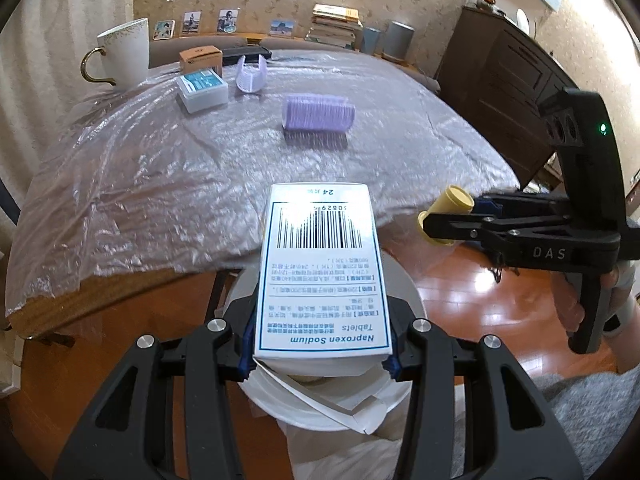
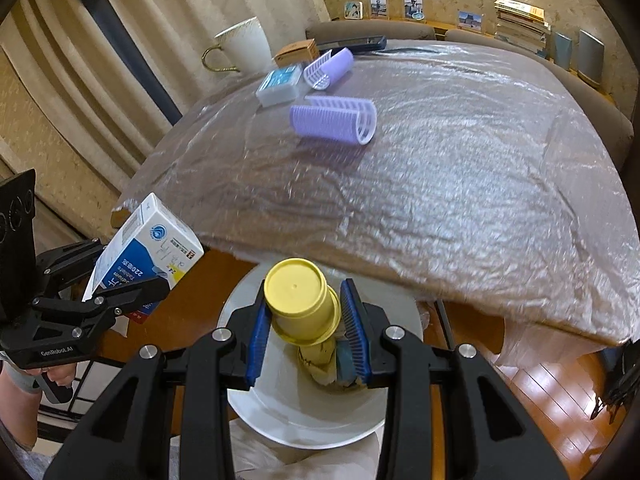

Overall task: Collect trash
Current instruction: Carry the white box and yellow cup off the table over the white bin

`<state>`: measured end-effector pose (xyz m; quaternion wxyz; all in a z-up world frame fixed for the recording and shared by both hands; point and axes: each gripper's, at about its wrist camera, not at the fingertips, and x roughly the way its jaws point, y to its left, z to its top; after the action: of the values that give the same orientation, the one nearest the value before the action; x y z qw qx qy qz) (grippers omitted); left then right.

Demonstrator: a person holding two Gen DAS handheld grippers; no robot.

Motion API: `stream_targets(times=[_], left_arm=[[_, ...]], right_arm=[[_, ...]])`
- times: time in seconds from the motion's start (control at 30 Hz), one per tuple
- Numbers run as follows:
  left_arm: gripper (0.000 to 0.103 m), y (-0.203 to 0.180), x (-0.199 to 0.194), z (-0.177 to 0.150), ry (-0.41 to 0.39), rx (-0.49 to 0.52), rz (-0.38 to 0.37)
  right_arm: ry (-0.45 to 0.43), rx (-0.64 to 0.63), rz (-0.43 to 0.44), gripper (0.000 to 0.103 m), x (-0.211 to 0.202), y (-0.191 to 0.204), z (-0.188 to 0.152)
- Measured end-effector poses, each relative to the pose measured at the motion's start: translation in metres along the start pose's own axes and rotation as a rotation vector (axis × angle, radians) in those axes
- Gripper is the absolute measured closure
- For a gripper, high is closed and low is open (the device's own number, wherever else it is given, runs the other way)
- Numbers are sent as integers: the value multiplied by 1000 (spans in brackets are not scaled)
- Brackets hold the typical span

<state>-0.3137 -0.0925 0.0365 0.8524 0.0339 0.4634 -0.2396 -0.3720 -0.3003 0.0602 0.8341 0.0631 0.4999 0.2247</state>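
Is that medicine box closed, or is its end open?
Open. In the left wrist view the box has a loose white flap hanging from its near end.

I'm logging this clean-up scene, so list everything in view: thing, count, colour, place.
medicine box: 1, white-blue, in left gripper jaws
yellow bottle: 1, in right gripper jaws
trash bin: 1, white, below both grippers
hair rollers: 2, purple, on table
small box: 1, teal-white, on table
cardboard box: 1, brown, far table edge
mug: 1, white, table corner
table cover: 1, clear plastic
books: stack, by wall
left gripper: 1, black
right gripper: 1, black
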Motion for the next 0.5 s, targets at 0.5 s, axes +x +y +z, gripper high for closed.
stream_targets(times=[0.5], left_arm=[[56,-6,30,-27,103,-8,31]], right_arm=[[79,-7,-28,68,27,-3,-24]])
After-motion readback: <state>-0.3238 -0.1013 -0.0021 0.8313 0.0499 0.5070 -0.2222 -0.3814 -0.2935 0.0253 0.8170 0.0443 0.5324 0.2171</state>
